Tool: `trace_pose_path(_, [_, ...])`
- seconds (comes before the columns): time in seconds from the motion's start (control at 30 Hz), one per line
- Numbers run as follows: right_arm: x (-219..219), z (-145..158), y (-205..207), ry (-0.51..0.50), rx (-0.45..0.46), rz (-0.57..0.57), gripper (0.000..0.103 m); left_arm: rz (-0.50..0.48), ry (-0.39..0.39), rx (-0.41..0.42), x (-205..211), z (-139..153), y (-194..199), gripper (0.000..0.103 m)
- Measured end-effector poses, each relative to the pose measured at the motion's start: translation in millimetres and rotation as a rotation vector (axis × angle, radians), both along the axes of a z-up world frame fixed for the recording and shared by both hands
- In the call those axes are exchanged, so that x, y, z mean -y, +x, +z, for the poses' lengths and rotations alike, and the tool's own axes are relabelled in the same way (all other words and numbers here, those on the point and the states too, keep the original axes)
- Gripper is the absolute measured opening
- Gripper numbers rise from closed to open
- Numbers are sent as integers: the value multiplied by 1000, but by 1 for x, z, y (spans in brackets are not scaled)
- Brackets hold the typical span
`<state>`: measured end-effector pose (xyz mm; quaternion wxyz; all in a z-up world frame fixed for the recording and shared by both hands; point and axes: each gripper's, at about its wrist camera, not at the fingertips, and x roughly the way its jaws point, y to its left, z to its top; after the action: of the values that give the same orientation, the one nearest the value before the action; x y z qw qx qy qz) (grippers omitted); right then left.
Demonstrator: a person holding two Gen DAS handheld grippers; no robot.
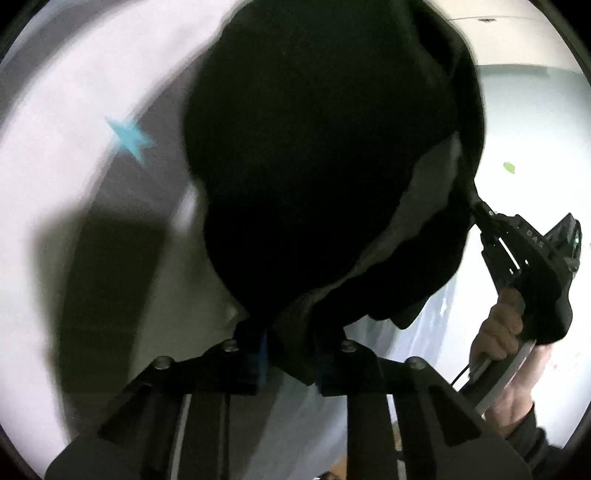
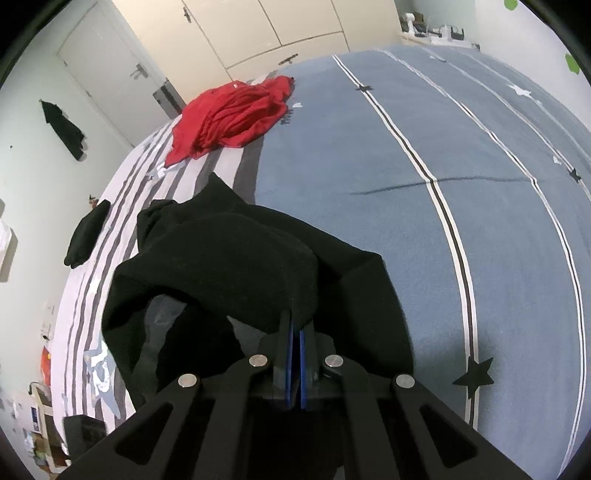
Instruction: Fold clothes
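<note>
A: What are the right tongs (image 2: pixel 295 332) doing?

B: Their blue pads are pressed nearly together with a fold of the black garment (image 2: pixel 236 266) pinched between them. From the left camera the same tongs (image 1: pixel 476 206) grip the cloth's edge, with the right hand (image 1: pixel 502 332) around the handle.

A: And the left tongs (image 1: pixel 291 332)?

B: Clamped on the garment (image 1: pixel 325 166) too. The cloth bunches right at the fingers and hangs in front of the lens, filling most of that view. That picture is blurred.

A: So where is the garment?

B: Held up between both tongs over the bed (image 2: pixel 406 166). In the right view it drapes away from the tongs to the left, above the bed's near edge. I cannot tell whether any of it touches the cover.

A: Anything else on the bed?

B: A crumpled red garment (image 2: pixel 236 114) lies further off, where the grey-and-white striped part meets the blue part. A small black item (image 2: pixel 86 236) sits at the striped edge on the left, well apart from both. The blue cover carries white-and-black stripes and a black star (image 2: pixel 474 376) near the tongs.

A: Beyond the bed?

B: A white door (image 2: pixel 107 66) and cream cupboards (image 2: pixel 280 26).
</note>
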<state>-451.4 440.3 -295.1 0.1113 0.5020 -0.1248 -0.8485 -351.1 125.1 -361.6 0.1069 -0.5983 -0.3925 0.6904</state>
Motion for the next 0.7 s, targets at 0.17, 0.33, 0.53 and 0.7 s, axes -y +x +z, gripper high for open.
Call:
trace_pose_path(0.17, [11,25,8,-19,-40,4,2,0,-108,-96,87,52,-5,11])
trace_pose_path(0.33, [36,59,22,-64,-85,48,2,-24,-310,-224,185,98,-29,9])
trace_pose_path(0.53, [87,73,69,-121,-40,140,2,-146,-543,-267,256,113,-18,9])
trace_pose_path(0.7, [124,46,116,-138,88,156,2,-175,-559,-132,294,85,-7,9])
